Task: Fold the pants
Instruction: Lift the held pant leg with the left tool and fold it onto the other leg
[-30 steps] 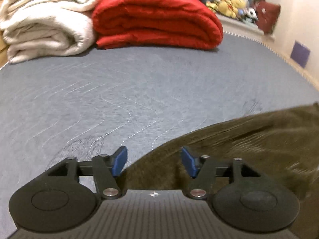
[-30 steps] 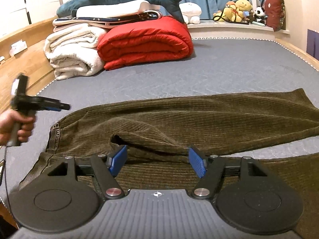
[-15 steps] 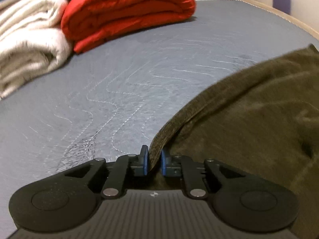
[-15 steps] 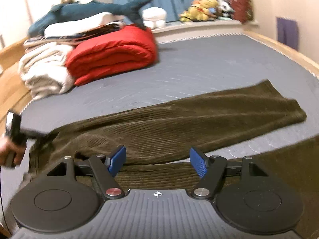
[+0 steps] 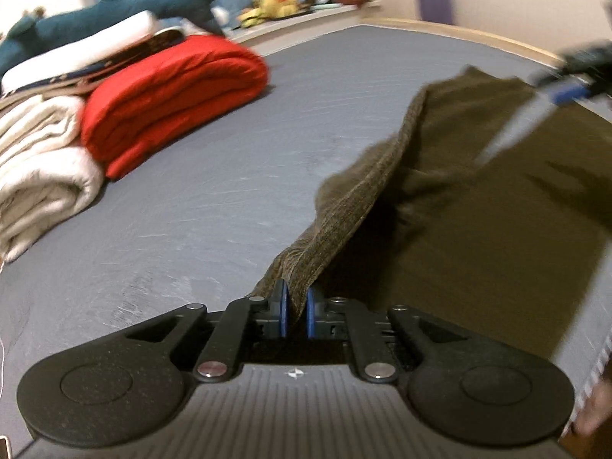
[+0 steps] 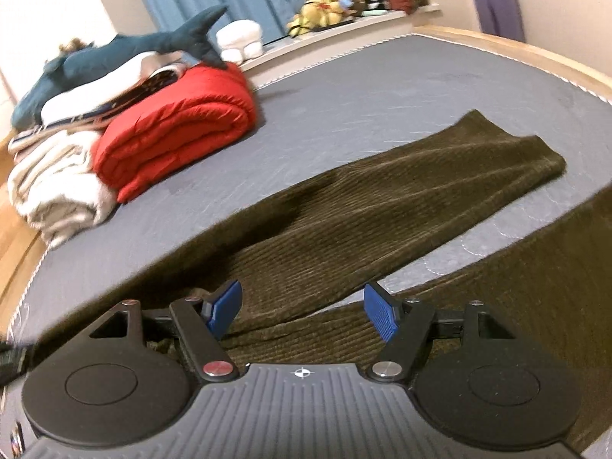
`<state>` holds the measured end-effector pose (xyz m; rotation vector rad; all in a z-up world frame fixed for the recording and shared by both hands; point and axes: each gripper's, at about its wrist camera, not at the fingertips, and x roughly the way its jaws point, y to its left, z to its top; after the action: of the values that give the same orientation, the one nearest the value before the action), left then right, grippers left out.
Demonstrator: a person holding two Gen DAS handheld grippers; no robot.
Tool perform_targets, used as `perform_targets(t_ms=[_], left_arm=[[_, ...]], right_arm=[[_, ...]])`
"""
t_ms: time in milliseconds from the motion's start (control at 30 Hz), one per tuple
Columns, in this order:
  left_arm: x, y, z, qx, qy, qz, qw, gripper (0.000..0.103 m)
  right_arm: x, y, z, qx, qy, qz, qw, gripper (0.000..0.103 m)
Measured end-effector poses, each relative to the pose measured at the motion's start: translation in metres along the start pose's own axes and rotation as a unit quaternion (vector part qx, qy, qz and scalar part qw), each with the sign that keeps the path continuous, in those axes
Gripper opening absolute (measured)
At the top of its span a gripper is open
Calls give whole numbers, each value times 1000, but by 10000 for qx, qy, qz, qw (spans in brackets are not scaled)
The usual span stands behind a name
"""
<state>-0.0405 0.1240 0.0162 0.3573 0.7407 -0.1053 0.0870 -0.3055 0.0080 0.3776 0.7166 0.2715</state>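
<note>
Dark olive corduroy pants (image 6: pixel 382 206) lie spread on the grey mattress (image 6: pixel 363 88), both legs stretching to the right. My left gripper (image 5: pixel 295 308) is shut on the pants' edge (image 5: pixel 344 206) and lifts it, so the cloth rises in a ridge off the bed. My right gripper (image 6: pixel 302 308) is open, hovering low over the crotch area between the two legs. The right gripper also shows blurred at the far right of the left wrist view (image 5: pixel 573 76).
A folded red quilt (image 6: pixel 179 134) and a rolled white blanket (image 6: pixel 57 187) sit at the back left, with a plush shark (image 6: pixel 126 53) on top. Stuffed toys (image 6: pixel 329 0) line the window ledge. A wooden bed frame (image 6: pixel 516 49) borders the mattress.
My left gripper closed on the pants' edge and has lifted it off the mattress. My right gripper stayed open and shifted right along the pants.
</note>
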Motion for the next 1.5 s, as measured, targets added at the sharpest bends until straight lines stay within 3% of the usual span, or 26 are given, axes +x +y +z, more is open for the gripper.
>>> perform_targets(t_ms=[167, 267, 333, 400, 433, 533, 567, 667, 900, 1033, 1167, 1333, 1400, 1433, 1500], left_arm=[[-8, -19, -47, 440, 171, -435, 9979, 10], [21, -14, -75, 99, 634, -701, 9955, 8], [29, -21, -77, 493, 717, -612, 9943, 8], [32, -22, -74, 426, 679, -727, 9941, 8], [35, -22, -73, 399, 716, -750, 9938, 8], [43, -29, -72, 602, 790, -739, 9923, 10], [46, -27, -70, 618, 780, -766, 9921, 14], [53, -26, -63, 601, 739, -816, 9921, 29], [56, -37, -55, 802, 668, -789, 9914, 29], [60, -35, -55, 812, 744, -797, 9907, 13], [56, -28, -53, 678, 690, -815, 9920, 12], [51, -25, -52, 556, 650, -797, 9931, 11], [49, -24, -54, 534, 621, -748, 9938, 11], [48, -24, -54, 520, 597, -729, 9942, 11], [44, -23, -54, 454, 533, -719, 9950, 11]], right_arm=[[-5, -16, 7, 395, -102, -32, 9992, 72], [-14, -33, 16, 621, -324, -135, 9975, 72], [-18, -48, 25, 834, -504, -208, 9950, 72], [-16, -63, 32, 976, -607, -300, 9929, 72], [-12, -71, 35, 1058, -649, -363, 9916, 65], [7, -94, 42, 1384, -574, -323, 9882, 32], [14, -98, 42, 1484, -519, -283, 9872, 27], [43, -107, 44, 1752, -301, -135, 9840, 27], [103, -94, 44, 1976, 50, 205, 9801, 36], [140, -78, 40, 2051, 350, 218, 9779, 43], [169, -69, 36, 2243, 502, 102, 9732, 48], [192, -61, 29, 2296, 582, 45, 9715, 48], [192, -59, 30, 2235, 514, 56, 9733, 29], [189, -58, 31, 2202, 481, 83, 9742, 13], [180, -57, 35, 2119, 365, 165, 9765, 12]])
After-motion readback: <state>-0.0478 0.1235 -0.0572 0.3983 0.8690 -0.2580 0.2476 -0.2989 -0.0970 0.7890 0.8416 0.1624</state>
